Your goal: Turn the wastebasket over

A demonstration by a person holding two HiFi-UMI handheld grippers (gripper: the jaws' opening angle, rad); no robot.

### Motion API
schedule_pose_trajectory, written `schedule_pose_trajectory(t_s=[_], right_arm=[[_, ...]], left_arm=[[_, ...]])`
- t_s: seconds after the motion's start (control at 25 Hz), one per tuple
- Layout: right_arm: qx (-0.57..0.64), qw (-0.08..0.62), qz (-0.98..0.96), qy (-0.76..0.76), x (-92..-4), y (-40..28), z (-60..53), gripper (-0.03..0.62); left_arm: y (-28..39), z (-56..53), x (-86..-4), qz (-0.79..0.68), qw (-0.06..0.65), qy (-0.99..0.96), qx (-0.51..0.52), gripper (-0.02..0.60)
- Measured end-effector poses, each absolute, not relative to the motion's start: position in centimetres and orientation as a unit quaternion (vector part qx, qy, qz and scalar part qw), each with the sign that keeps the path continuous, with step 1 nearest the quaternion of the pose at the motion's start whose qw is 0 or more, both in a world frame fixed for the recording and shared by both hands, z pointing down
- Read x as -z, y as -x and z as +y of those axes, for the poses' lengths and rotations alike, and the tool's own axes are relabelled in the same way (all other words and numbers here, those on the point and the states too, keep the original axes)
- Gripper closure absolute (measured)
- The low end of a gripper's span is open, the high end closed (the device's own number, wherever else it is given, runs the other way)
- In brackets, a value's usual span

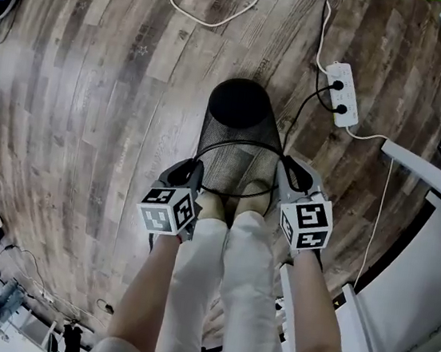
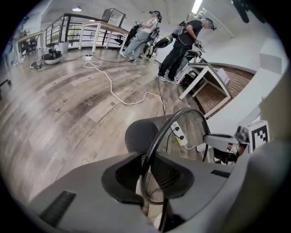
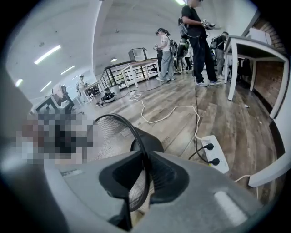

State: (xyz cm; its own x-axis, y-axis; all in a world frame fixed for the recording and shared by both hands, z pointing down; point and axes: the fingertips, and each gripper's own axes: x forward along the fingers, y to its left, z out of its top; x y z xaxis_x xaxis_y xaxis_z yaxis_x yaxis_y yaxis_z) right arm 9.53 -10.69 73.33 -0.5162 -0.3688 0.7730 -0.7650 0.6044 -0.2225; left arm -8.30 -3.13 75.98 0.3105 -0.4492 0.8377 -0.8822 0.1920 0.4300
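Both forearms (image 1: 154,283) reach down, side by side; left gripper (image 1: 194,169) and right gripper (image 1: 289,172) each pinch the wastebasket rim (image 1: 241,142)

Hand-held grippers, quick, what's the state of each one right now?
Left hand-held gripper: closed on the rim of the wastebasket.
Right hand-held gripper: closed on the wastebasket's rim, opposite side.

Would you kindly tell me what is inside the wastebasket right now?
Nothing shows inside the wastebasket: its mesh wall lets light through, and only the person's shoes appear past the rim. The deep end by the dark base is covered, so I cannot tell there.
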Motion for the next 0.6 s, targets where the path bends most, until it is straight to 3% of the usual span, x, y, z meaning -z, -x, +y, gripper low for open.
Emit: schedule_pose_trajectory(t_s=[0.6], right_arm=[[-0.282,0.388,-0.834,-0.275,-72.9,-5.5,-9.9,0.542]], left_arm=[[9.6,2.3,-76.0,-0.553,0.648,-0.502,-0.151,0.529]])
